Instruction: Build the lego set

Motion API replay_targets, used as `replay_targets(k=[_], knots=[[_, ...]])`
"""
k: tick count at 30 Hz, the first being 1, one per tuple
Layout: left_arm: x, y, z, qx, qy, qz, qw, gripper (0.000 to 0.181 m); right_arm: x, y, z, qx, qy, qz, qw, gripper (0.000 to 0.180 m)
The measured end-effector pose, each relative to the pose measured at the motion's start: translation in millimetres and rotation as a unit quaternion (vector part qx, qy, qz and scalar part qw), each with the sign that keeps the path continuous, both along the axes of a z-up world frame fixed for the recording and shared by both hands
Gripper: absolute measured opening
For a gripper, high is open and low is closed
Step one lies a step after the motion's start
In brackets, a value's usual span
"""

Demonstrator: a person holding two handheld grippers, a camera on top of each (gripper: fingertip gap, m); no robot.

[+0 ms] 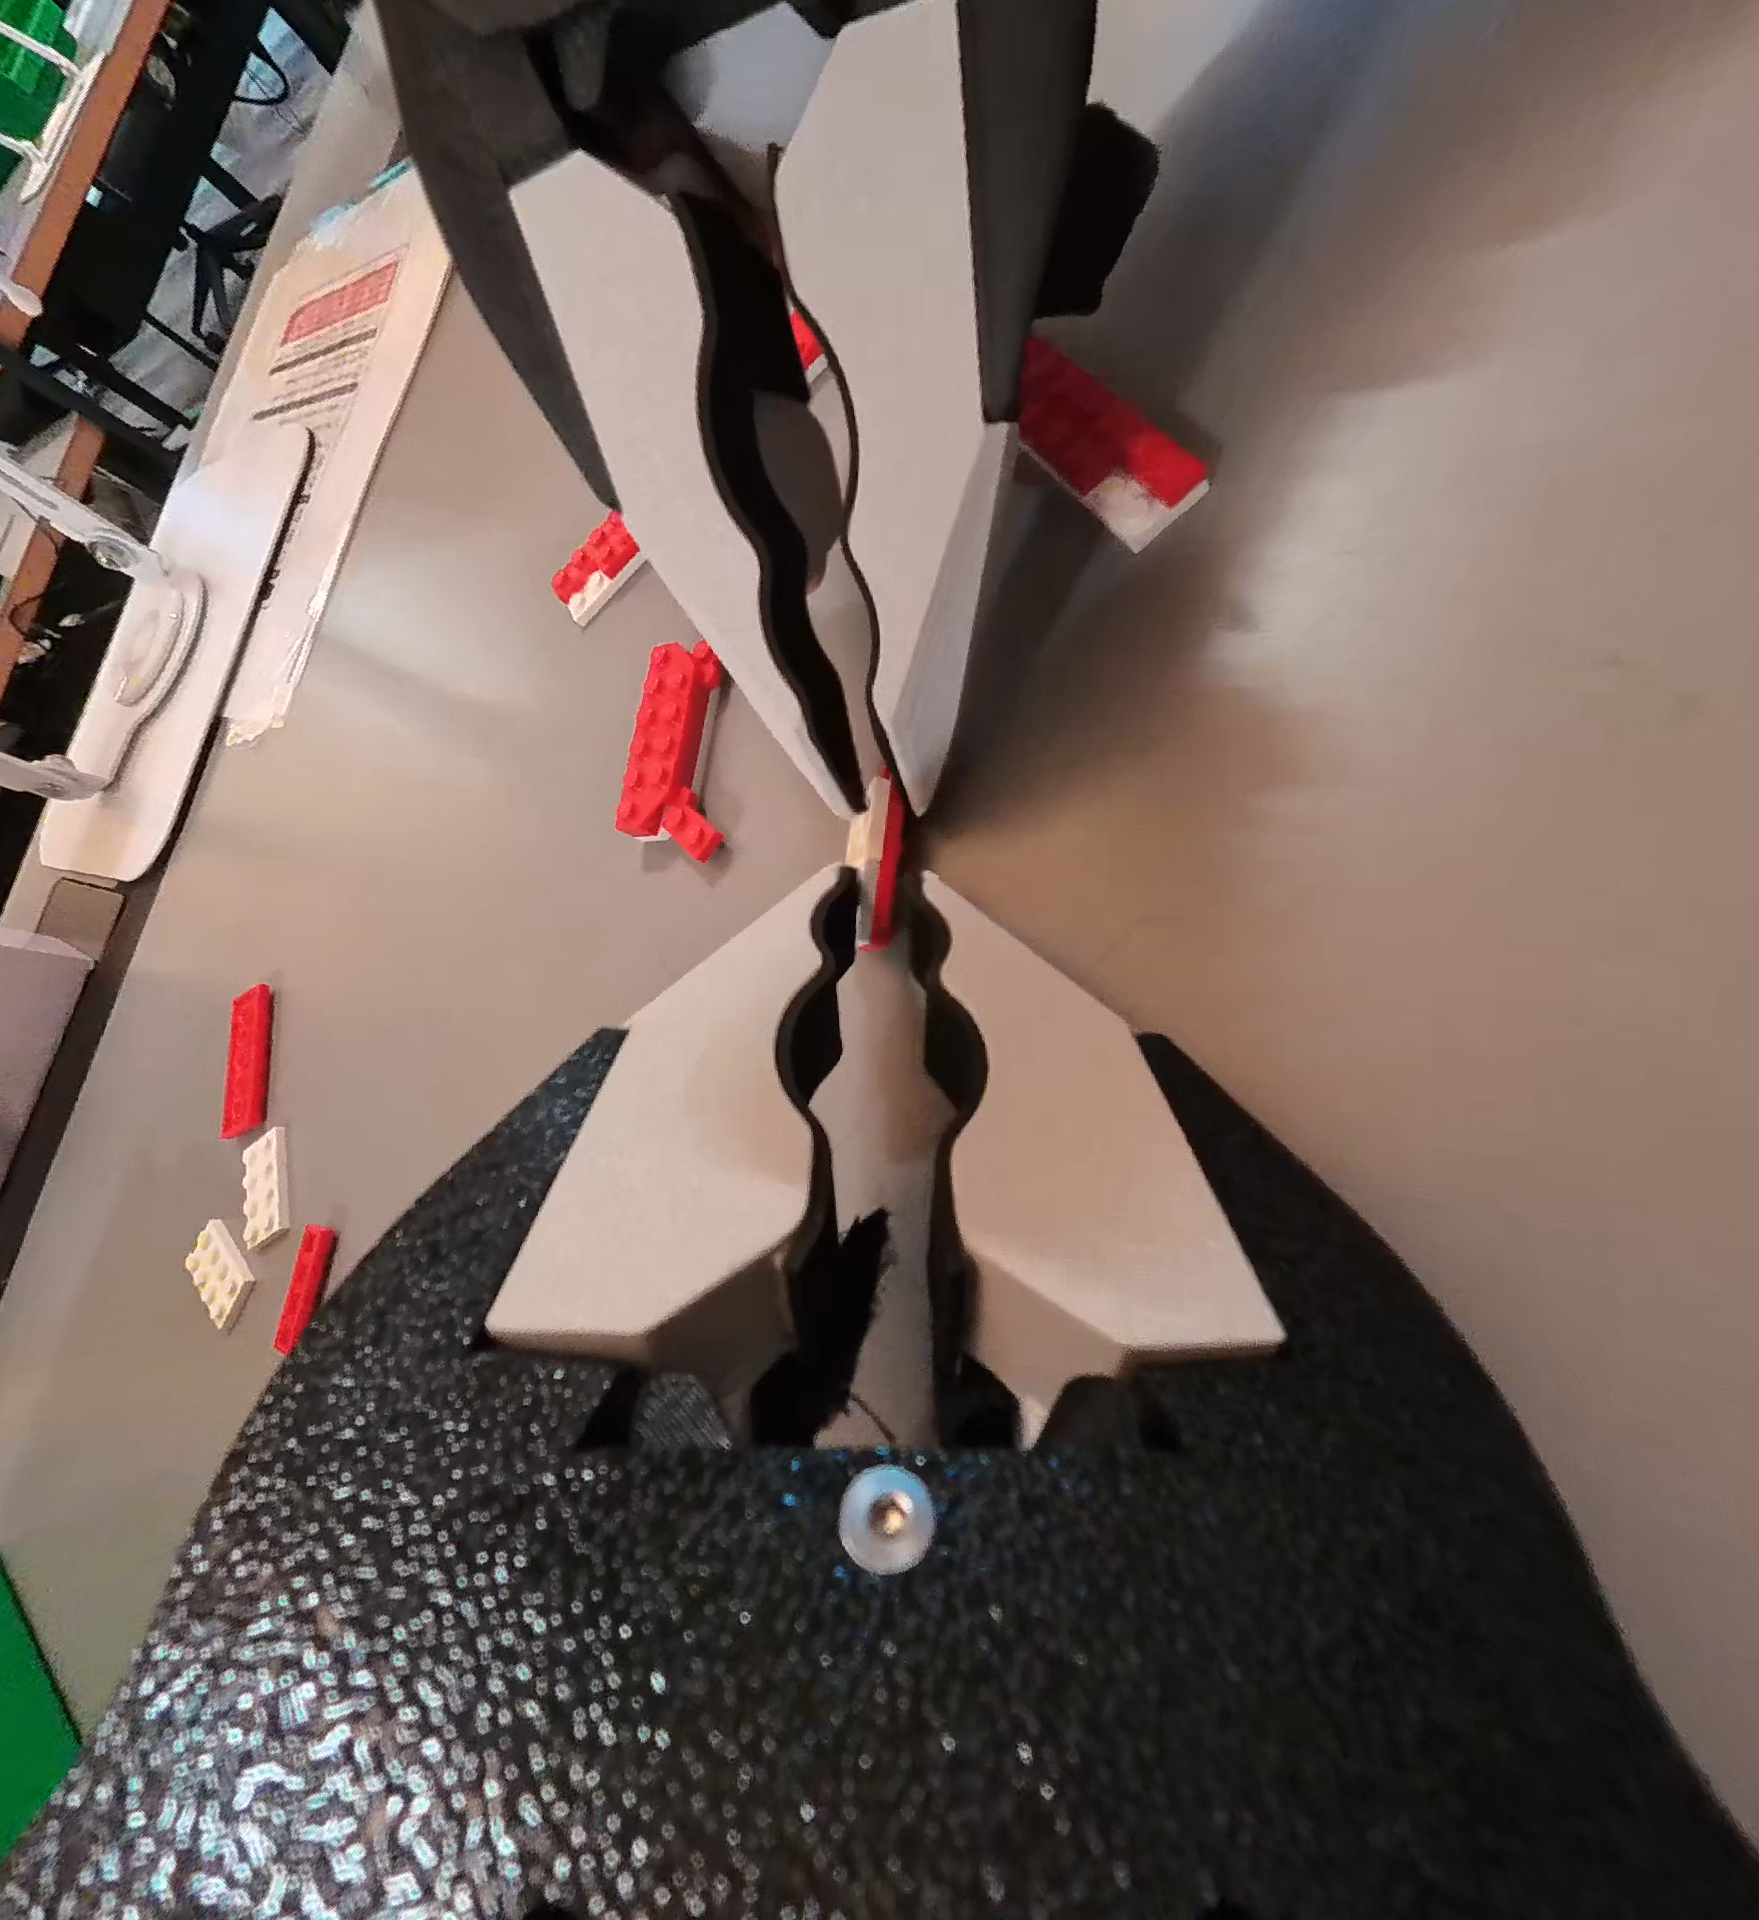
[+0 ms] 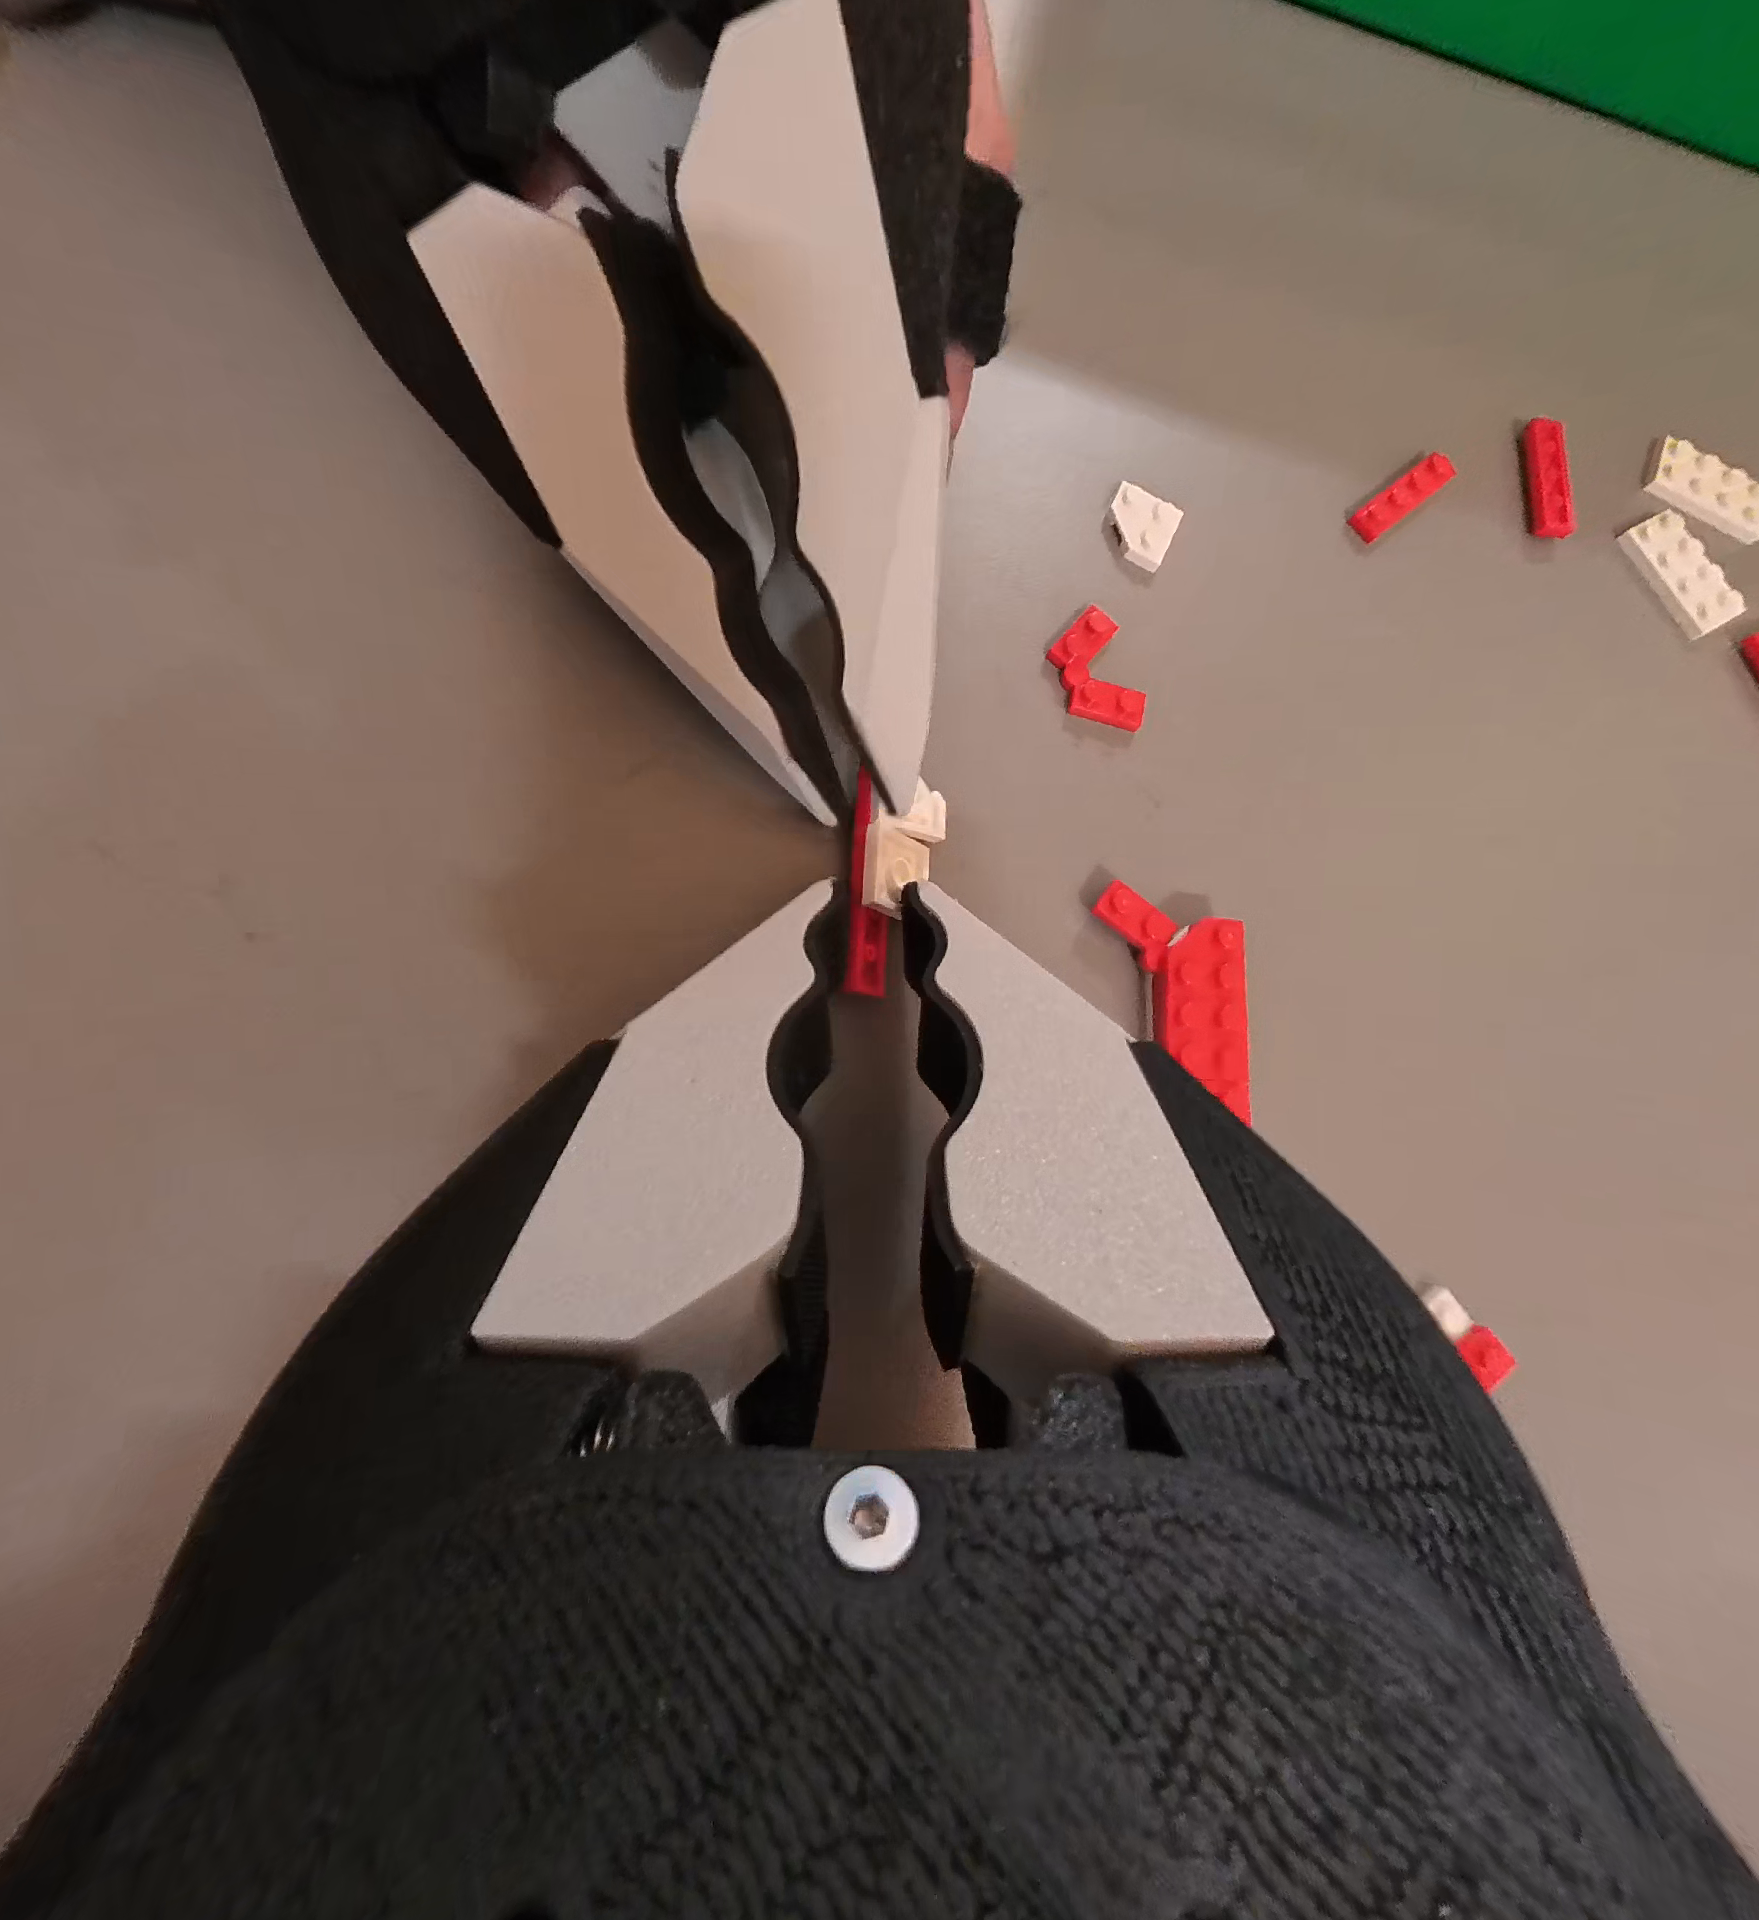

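Your two grippers meet tip to tip above the grey table, sharing one small piece between them: a thin red plate with a small white plate stuck to its face.

In the right wrist view, your right gripper points toward 12 o'clock, its fingers narrowed around the lower end of the red plate. The left gripper enters from 12 o'clock, tilted slightly, fingers pinched on the upper end. In the left wrist view the arrangement mirrors: your left gripper reaches up from 6 o'clock and the right one comes down from 12 o'clock, both clamped on the red and white assembly.

The risk is, I judge, in the tiny purchase. Each gripper holds only the plate's end by its fingertips, so any twist or uneven squeeze could snap the white plate off, or flick the whole piece out onto the table. Pulling the grippers apart before one lets go could also separate the plates.

Loose pieces wait at 2 to 3 o'clock in the right view: red plates, white bricks and a partly built red section. A green baseplate lies at 1 o'clock.
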State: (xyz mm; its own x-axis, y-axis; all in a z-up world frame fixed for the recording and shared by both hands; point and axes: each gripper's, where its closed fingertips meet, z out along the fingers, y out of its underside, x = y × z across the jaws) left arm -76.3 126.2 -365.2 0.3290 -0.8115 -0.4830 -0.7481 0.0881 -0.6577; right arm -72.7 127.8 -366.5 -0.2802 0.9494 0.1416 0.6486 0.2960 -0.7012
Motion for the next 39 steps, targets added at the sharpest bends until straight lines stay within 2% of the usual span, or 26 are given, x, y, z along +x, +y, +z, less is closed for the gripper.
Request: replay_targets(k=[17,25,27,29,33,39], knots=[[-7.5,2.9,4.3,0.012,-0.013,0.015,1.000,0.016,0.4,-0.5,-0.2,0.029,-0.001,0.013,1.000,0.007],[-15.2,2.7,11.9,0.004,-0.052,0.025,0.998,0.022,3.4,-1.6,-2.6,0.089,-0.035,0.021,0.995,0.011],[-18.0,2.9,15.8,0.002,-0.067,0.028,0.997,0.023,4.1,-5.5,-1.4,0.074,-0.038,0.024,0.996,0.019],[-20.4,3.3,20.9,0.004,-0.084,0.031,0.996,0.023,2.0,-7.8,4.3,0.035,-0.025,0.013,0.999,0.019],[-21.7,2.2,25.9,0.003,-0.105,0.029,0.994,0.022,-7.7,5.5,12.4,-0.046,0.001,-0.064,0.997,0.018],[-24.0,0.0,17.1,-0.008,-0.088,0.028,0.996,0.017,-19.7,21.3,5.3,-0.081,-0.017,-0.141,0.987,0.018]])
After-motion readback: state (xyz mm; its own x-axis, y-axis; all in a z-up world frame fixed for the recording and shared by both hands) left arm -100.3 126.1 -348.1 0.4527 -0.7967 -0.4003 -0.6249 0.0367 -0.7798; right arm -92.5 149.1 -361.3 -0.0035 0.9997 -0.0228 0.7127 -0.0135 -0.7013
